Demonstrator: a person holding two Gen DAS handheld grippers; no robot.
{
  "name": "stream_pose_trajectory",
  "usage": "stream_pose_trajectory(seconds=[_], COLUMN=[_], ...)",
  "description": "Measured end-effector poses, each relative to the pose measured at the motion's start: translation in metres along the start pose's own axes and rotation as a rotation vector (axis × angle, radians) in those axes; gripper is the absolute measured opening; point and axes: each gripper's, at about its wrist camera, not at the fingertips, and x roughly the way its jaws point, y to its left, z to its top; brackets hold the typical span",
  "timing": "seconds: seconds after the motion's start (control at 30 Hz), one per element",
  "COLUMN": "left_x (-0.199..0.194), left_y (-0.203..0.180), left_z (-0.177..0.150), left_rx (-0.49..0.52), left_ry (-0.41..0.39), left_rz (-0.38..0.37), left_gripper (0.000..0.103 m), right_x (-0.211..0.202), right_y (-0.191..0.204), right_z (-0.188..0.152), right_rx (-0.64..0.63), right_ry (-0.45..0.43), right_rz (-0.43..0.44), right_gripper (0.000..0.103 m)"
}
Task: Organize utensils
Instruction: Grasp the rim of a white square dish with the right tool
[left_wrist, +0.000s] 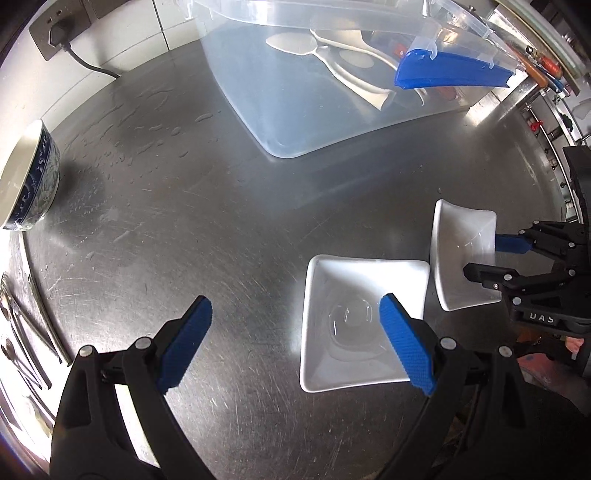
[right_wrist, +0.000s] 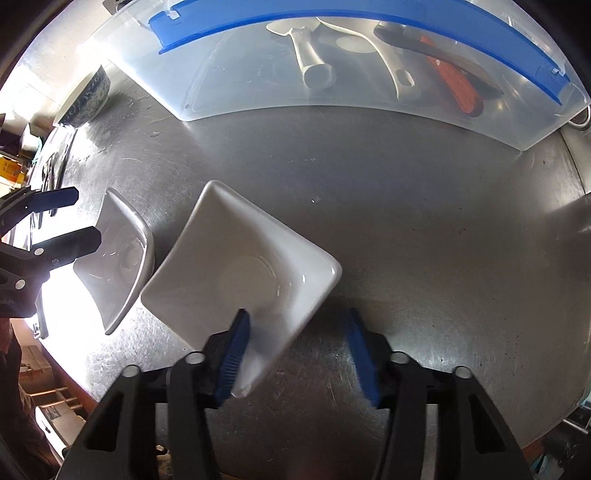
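Two white square dishes lie side by side on the steel counter. In the left wrist view the near dish (left_wrist: 354, 321) sits by my left gripper (left_wrist: 295, 317), which is open, its right finger over the dish's rim. The second dish (left_wrist: 461, 251) lies to the right, with my right gripper (left_wrist: 484, 254) open around its edge. In the right wrist view my right gripper (right_wrist: 295, 332) is open, straddling a corner of the second dish (right_wrist: 240, 269). The other dish (right_wrist: 118, 258) and left gripper (right_wrist: 86, 218) show at left.
A clear plastic bin (left_wrist: 295, 122) with a blue latch (left_wrist: 450, 72) stands at the back, holding white spoons (right_wrist: 314, 55) and a wooden-handled utensil (right_wrist: 458, 88). A blue-patterned bowl (left_wrist: 29, 177) stands at the far left. Metal utensils (left_wrist: 22, 332) lie at the left edge.
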Motion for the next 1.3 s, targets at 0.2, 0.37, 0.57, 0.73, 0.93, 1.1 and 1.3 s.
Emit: stream_pose_trajectory(seconds=[0.2,0.37,0.57,0.73,0.93,1.1,1.3], left_x=[-0.009,-0.014,-0.002,-0.021,-0.009,0.022,0.067], left_y=[0.004,0.002,0.006,-0.017,-0.071,-0.102,-0.131], left_z=[0.012,0.015,0.013,0.012,0.007,0.009,0.013], left_rx=[0.000,0.001,-0.048,-0.082,-0.114,-0.197,-0.230], left_ry=[-0.023,-0.021,0.042,0.046,0.120,0.187,0.294], left_rz=[-0.010,-0.035,-0.079,-0.257,-0.377,-0.380,-0.340], left_gripper=[0.088,0.088,0.088,0.088,0.088,0.088,0.069], right_x=[-0.002,-0.007,-0.003,0.001,-0.004,-0.014,-0.014], right_y=[0.003,-0.006,-0.012,-0.033,-0.065,-0.085,-0.108], right_z=[0.006,0.009,0.009,0.006,0.000,-0.011,-0.016], right_rx=[0.005,0.043,0.065,0.115,0.158,0.126,0.130], right_ry=[0.005,0.032,0.056,0.107,0.110,0.093,0.103], right_rz=[0.082,0.173,0.214,0.287,0.296,0.233,0.244], right_gripper=[0.013,0.007,0.007,0.006,0.006,0.007,0.008])
